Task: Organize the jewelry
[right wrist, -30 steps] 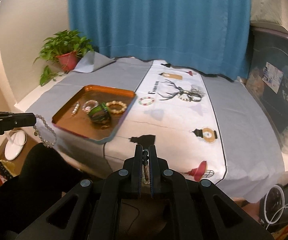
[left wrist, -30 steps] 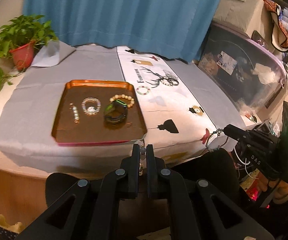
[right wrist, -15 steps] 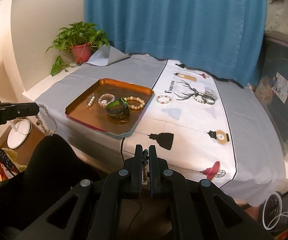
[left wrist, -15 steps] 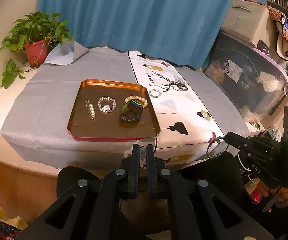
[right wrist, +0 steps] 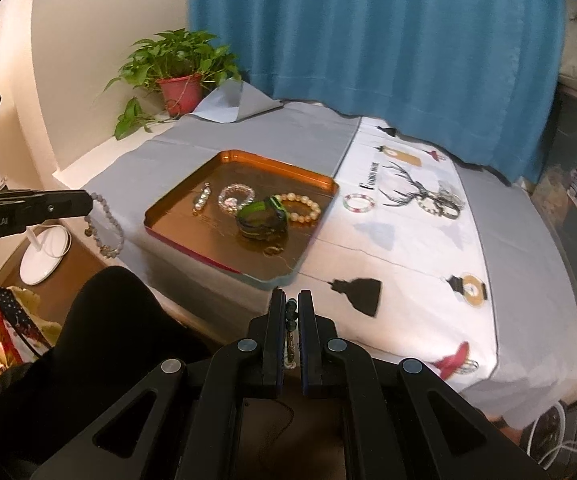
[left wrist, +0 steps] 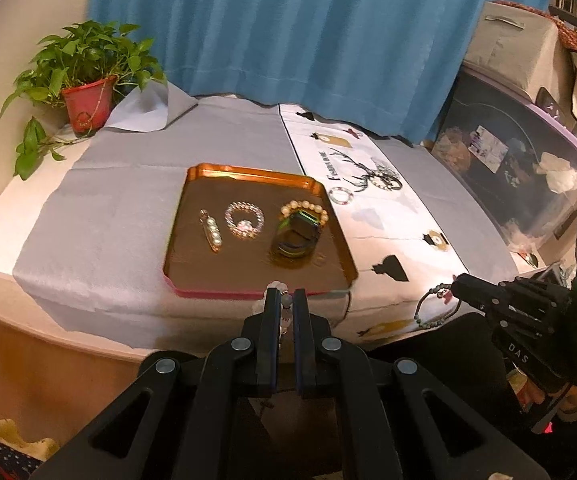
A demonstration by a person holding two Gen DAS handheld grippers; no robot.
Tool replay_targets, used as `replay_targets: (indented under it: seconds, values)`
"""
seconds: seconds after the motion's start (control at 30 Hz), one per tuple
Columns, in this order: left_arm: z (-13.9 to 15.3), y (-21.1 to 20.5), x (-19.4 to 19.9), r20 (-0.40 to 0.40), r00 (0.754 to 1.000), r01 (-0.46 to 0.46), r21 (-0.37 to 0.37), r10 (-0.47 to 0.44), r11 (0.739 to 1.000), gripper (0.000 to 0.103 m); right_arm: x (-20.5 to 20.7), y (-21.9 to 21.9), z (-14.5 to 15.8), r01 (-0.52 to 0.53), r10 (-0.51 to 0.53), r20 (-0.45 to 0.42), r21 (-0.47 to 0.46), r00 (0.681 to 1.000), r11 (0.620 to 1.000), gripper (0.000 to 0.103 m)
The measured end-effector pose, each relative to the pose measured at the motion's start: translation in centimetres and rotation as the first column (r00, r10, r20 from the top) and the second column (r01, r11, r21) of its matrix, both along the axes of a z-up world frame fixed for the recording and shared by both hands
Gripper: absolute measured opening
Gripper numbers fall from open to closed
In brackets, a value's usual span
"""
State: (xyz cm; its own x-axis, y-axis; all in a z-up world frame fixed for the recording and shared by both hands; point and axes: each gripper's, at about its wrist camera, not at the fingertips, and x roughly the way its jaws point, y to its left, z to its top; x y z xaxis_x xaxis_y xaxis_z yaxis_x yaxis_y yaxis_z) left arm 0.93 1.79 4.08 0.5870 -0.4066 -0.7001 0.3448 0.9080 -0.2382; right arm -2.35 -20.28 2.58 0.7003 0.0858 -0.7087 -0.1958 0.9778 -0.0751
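Our left gripper (left wrist: 285,300) is pinched nearly shut on a pale bead bracelet (right wrist: 104,224), whose loop dangles below the fingers off the near edge of the table (left wrist: 108,208). Our right gripper (right wrist: 291,303) is likewise clamped almost closed on a dark bead bracelet (left wrist: 434,306), which hangs beside the table's front edge.

Compared with a second ago, both grippers have come in closer to the table: the orange tray (left wrist: 248,174) now sits larger and more central in both views, and the grips have not changed.

In the tray we see a pearl bar clip (left wrist: 211,231) at the left, a clear crystal bracelet (left wrist: 244,220) next to it, a cream pearl bracelet (left wrist: 304,208) toward the right, and a dark green bangle (left wrist: 296,236) partly overlapping that pearl bracelet. A small ring (right wrist: 273,251) lies near the tray's front. On the white runner (left wrist: 388,232) beside the tray rest a small multicoloured bracelet (left wrist: 341,194) and, further back, a tangle of bracelets (right wrist: 442,202).
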Motion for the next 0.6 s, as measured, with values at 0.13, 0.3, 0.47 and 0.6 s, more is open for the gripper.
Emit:
replay_targets:
  seconds: [0.13, 0.3, 0.47, 0.6]
  values:
    - [0.0, 0.4, 1.7, 0.003, 1.000, -0.005, 0.004, 0.005, 1.000, 0.004, 1.9, 1.2, 0.1, -0.022, 0.022, 0.000, 0.013, 1.000, 1.000, 0.006]
    - [-0.1, 0.8, 4.2, 0.008, 1.000, -0.009, 0.003, 0.009, 1.000, 0.004, 4.7, 3.2, 0.3, -0.071, 0.071, 0.009, 0.025, 0.997, 0.997, 0.006]
    - [-0.7, 0.8, 7.2, 0.006, 1.000, -0.009, 0.010, 0.009, 1.000, 0.004, 7.9, 5.1, -0.2, -0.105, 0.105, 0.008, 0.032, 0.994, 0.994, 0.006]
    - [-1.6, 0.6, 9.4, -0.006, 1.000, -0.005, 0.021, 0.005, 1.000, 0.004, 10.6, 6.2, -1.1, -0.124, 0.124, -0.011, 0.041, 0.992, 0.991, 0.006]
